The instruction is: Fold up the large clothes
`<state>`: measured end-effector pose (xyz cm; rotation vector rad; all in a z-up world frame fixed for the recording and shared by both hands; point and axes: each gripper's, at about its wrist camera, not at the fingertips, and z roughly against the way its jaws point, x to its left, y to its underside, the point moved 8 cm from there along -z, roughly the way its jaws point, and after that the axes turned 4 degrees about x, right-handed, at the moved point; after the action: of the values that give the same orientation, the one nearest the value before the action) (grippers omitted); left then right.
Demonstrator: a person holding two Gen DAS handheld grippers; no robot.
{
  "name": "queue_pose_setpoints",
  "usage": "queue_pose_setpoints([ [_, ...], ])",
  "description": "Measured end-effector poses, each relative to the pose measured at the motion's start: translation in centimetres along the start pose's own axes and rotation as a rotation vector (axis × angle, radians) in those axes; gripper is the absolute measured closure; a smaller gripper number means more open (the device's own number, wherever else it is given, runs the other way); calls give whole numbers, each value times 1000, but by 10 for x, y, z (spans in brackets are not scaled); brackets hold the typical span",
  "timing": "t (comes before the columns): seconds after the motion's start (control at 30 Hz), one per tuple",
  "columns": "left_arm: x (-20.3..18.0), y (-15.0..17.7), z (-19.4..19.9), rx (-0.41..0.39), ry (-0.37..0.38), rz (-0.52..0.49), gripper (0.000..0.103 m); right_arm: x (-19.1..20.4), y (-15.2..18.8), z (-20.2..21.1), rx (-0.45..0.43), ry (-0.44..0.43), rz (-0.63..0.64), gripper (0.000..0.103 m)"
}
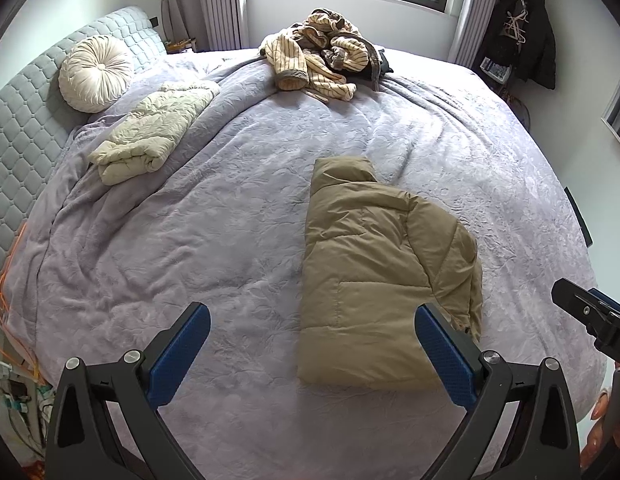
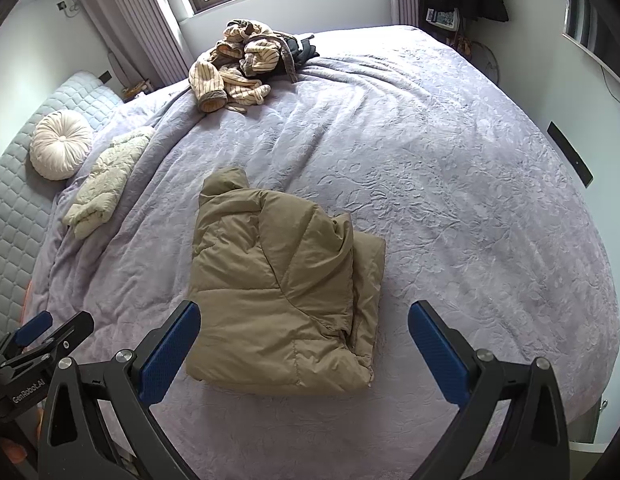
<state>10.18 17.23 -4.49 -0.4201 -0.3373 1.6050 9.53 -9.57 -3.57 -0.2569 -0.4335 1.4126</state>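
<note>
A tan puffer jacket (image 1: 374,272) lies folded on the lavender bedspread (image 1: 237,208), near the front edge of the bed; it also shows in the right wrist view (image 2: 277,292). My left gripper (image 1: 312,336) is open and empty, held above the bed just left of the jacket's near end. My right gripper (image 2: 303,336) is open and empty, held above the jacket's near end. The right gripper shows at the right edge of the left wrist view (image 1: 590,316). The left gripper shows at the left edge of the right wrist view (image 2: 41,340).
A striped beige garment pile (image 1: 322,54) with dark items lies at the far side of the bed. A folded cream jacket (image 1: 153,132) and a round cushion (image 1: 94,74) lie by the quilted headboard (image 1: 25,128). Cables (image 1: 13,360) hang at left. A coat rack (image 1: 522,28) stands at far right.
</note>
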Motion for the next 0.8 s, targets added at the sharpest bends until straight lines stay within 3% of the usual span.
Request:
queue_pose_setpoints([
  [0.8, -1, 2, 0, 5, 2, -3, 1, 3, -1, 4, 2, -9, 0, 0],
])
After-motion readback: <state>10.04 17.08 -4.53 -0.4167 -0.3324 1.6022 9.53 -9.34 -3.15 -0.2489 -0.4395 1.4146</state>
